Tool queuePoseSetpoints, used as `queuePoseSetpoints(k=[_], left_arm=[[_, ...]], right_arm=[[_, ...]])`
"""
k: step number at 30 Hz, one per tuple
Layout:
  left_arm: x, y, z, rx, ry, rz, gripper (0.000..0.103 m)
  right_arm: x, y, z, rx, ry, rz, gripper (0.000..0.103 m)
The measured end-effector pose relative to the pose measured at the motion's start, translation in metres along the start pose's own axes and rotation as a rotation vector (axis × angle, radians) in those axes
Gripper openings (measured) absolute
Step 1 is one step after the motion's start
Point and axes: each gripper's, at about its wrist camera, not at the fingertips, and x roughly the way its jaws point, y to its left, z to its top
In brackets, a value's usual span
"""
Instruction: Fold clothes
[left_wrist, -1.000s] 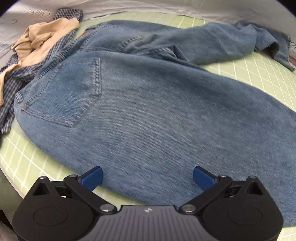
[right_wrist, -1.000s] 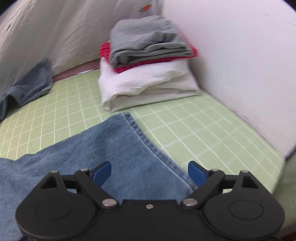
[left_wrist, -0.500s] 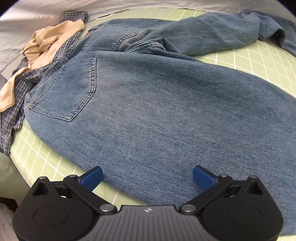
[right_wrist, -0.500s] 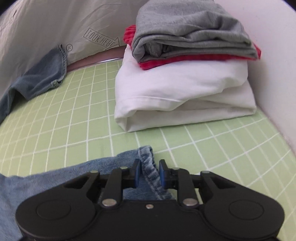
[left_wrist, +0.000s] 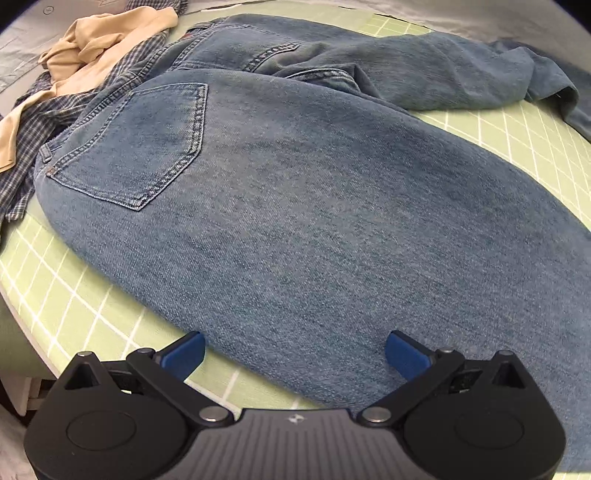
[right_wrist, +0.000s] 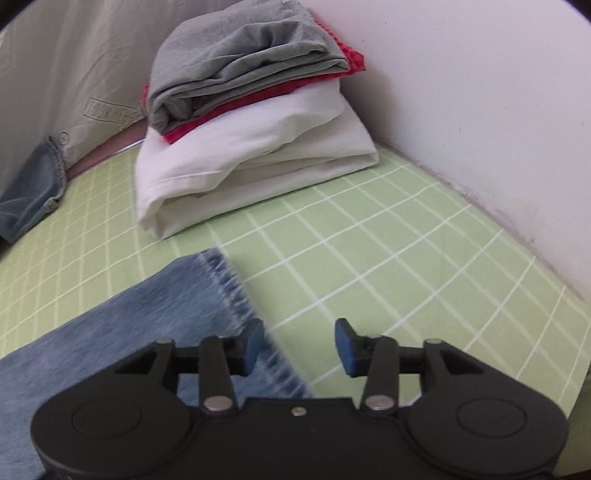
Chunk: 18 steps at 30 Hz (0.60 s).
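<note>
Blue jeans (left_wrist: 295, 206) lie spread on the green gridded mat (left_wrist: 66, 295), back pocket up, one leg bunched at the far right. My left gripper (left_wrist: 295, 350) is open just above the near edge of the jeans. In the right wrist view the hem of a jeans leg (right_wrist: 221, 280) lies flat on the mat. My right gripper (right_wrist: 299, 343) is open and empty, its left finger over the hem edge, its right finger over bare mat.
A pile of a beige garment (left_wrist: 96, 48) and a checked shirt (left_wrist: 26, 147) lies at the far left. A folded stack of white, red and grey clothes (right_wrist: 251, 122) stands against the white wall (right_wrist: 480, 92). The other leg's hem (right_wrist: 33, 195) lies at the left.
My right gripper was shut on the jeans hem half a second ago; it has opened, let the hem drop flat and drawn back. My left gripper has stayed open and shifted slightly.
</note>
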Motion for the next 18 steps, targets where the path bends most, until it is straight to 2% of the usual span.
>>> queuePoseSetpoints(k=[1, 3, 8, 10, 14, 18], left_arm=[[0.001, 0.005, 0.001, -0.007, 0.004, -0.008, 0.103], [0.001, 0.013, 0.001, -0.013, 0.002, -0.011, 0.103], [-0.005, 0.038, 0.002, -0.020, -0.029, -0.034, 0.103], [-0.008, 0.054, 0.002, -0.053, -0.033, -0.036, 0.103], [-0.012, 0.087, 0.004, -0.124, -0.041, -0.039, 0.103], [-0.011, 0.120, 0.012, -0.213, -0.039, -0.029, 0.103]], right_arm=[[-0.003, 0.005, -0.007, 0.018, 0.006, 0.026, 0.052], [-0.014, 0.015, -0.026, 0.030, -0.001, 0.040, 0.068], [-0.043, 0.034, -0.055, 0.045, -0.025, -0.009, 0.090], [-0.052, 0.039, -0.066, 0.058, -0.018, -0.049, 0.095], [-0.059, 0.050, -0.088, 0.075, 0.029, -0.079, 0.095], [-0.061, 0.070, -0.099, 0.113, 0.070, -0.021, 0.094]])
